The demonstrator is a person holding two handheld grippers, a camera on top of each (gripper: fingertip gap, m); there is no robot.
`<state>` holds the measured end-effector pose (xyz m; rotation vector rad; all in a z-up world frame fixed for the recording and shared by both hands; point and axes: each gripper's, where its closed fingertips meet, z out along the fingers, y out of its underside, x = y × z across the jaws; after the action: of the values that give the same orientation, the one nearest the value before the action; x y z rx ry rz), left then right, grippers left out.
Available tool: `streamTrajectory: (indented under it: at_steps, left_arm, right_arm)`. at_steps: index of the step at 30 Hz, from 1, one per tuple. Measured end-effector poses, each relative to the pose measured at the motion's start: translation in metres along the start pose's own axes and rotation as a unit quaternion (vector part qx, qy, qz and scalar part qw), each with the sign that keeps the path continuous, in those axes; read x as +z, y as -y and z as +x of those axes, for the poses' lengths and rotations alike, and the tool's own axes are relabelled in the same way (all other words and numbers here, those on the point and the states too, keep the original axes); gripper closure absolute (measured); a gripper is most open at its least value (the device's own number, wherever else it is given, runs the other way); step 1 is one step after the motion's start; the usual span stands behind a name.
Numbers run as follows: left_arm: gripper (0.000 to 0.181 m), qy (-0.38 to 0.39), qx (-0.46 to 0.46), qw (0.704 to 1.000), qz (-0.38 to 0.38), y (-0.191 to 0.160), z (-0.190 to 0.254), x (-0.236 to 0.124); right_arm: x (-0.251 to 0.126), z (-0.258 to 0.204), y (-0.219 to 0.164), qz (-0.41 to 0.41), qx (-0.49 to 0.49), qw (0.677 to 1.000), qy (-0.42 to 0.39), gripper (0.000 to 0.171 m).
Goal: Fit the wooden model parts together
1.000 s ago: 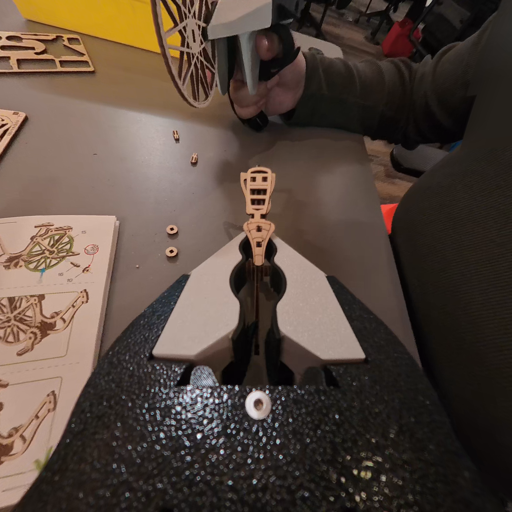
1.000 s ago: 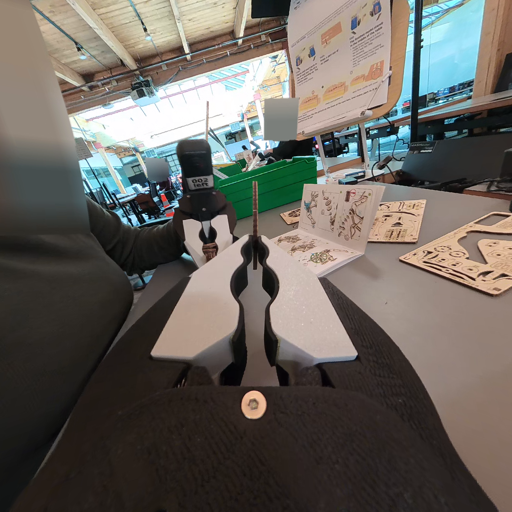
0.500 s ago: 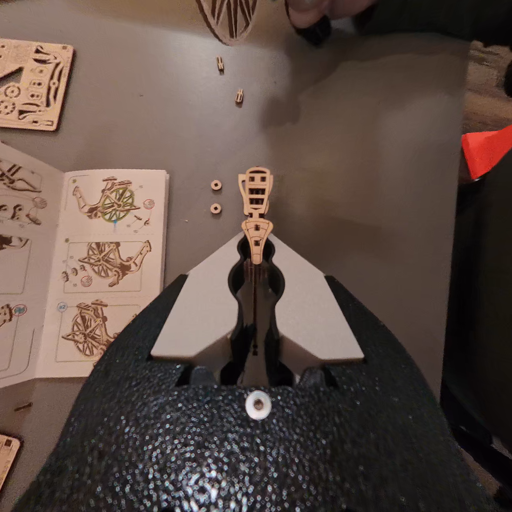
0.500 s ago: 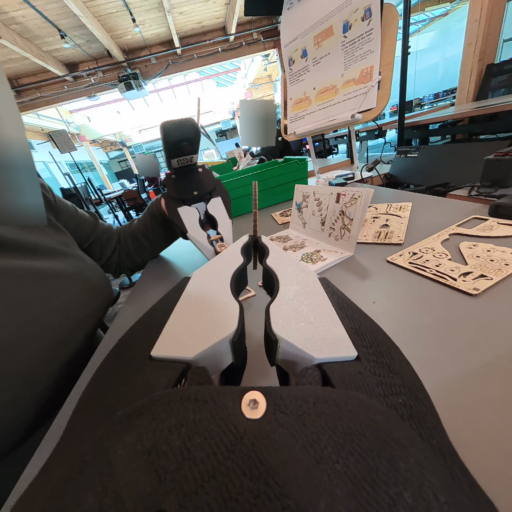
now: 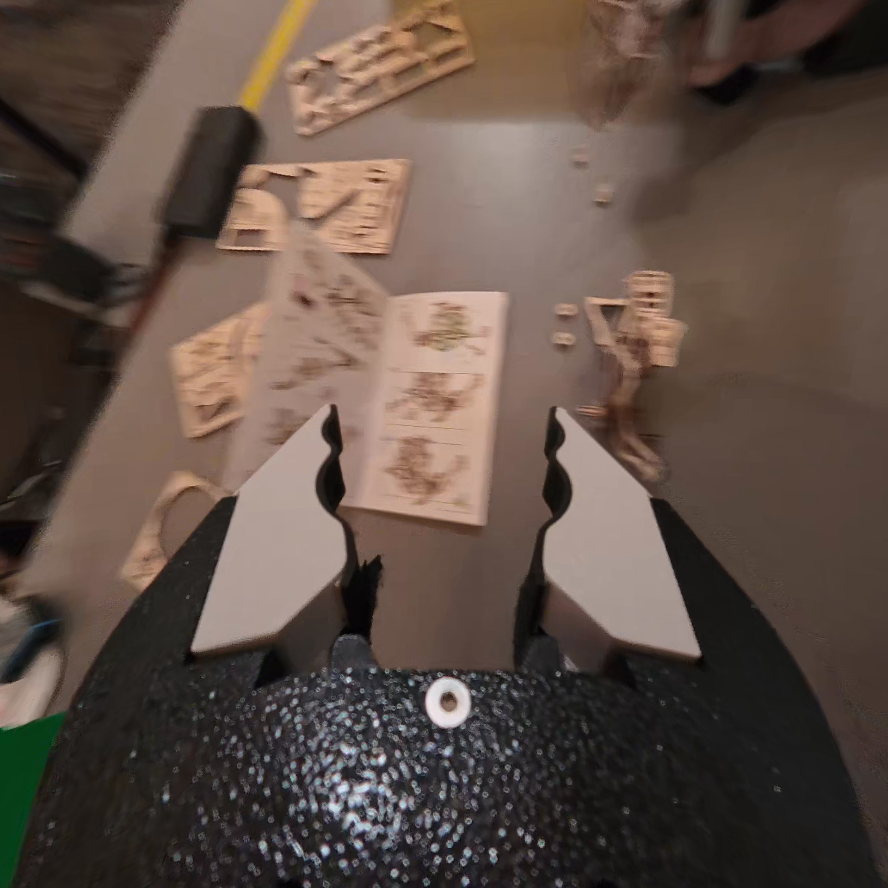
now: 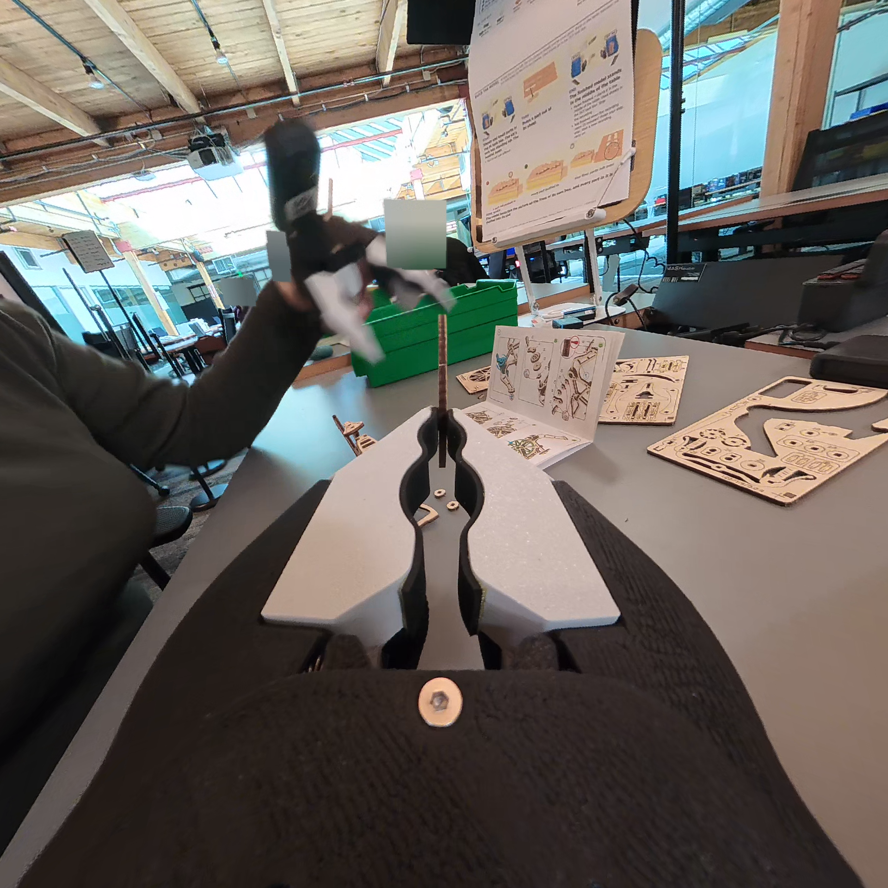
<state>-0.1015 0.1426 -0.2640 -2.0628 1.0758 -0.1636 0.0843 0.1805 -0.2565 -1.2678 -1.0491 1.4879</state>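
Note:
My left gripper (image 5: 442,418) is open and empty above the grey table; its view is blurred. A wooden bicycle frame part (image 5: 634,365) lies on the table to the right of the left gripper's fingers, apart from them. It also shows in the right wrist view (image 6: 353,432). My right gripper (image 6: 442,418) is shut on a spoked wooden wheel (image 6: 442,365), seen edge-on and upright. In the right wrist view the left gripper (image 6: 379,307) is raised in the air, blurred, jaws apart. The wheel shows faintly in the left wrist view (image 5: 620,57).
An open instruction booklet (image 5: 432,399) lies in front of the left gripper and also shows in the right wrist view (image 6: 543,384). Wooden part sheets (image 5: 326,206) (image 6: 769,442), two small washers (image 5: 564,324) (image 6: 447,499), a green bin (image 6: 432,331) and a black box (image 5: 206,173) are around. Across from one pair of fingers to the other is roughly 20 cm.
My left gripper has opened and let go of the frame part, which now lies on the table. It has lifted and swung left. My right gripper still holds the wheel.

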Motion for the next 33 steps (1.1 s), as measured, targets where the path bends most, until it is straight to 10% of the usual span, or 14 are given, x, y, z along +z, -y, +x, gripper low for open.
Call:
streamTrajectory:
  at_steps: [6, 10, 14, 18, 23, 33]
  left_arm:
    - [0.072, 0.015, 0.019, 0.990, -0.136, -0.023, -0.085, 0.062]
    - [0.125, -0.035, 0.033, 0.978, -0.205, -0.054, -0.090, 0.090]
    - [0.181, -0.055, -0.083, 0.990, -0.100, -0.030, -0.082, 0.082]
    - [0.181, -0.077, -0.263, 0.961, 0.049, 0.000, -0.077, 0.054]
    - [0.181, -0.065, -0.511, 0.829, 0.218, -0.002, -0.103, 0.023]
    - [0.181, 0.039, -0.615, 0.756, 0.221, -0.060, -0.074, 0.032]
  right_arm:
    - [-0.001, -0.002, 0.001, 0.001, -0.003, 1.000, 0.004, 0.171]
    - [-0.003, -0.002, -0.001, -0.003, -0.007, 1.000, 0.009, 0.171]
    - [-0.006, -0.003, 0.005, 0.014, -0.005, 1.000, 0.011, 0.171]
    - [-0.004, -0.006, 0.004, 0.015, 0.001, 1.000, 0.018, 0.171]
    - [-0.001, -0.006, 0.000, 0.008, 0.003, 1.000, 0.019, 0.171]
    - [-0.003, -0.006, 0.004, 0.013, 0.001, 1.000, 0.016, 0.171]
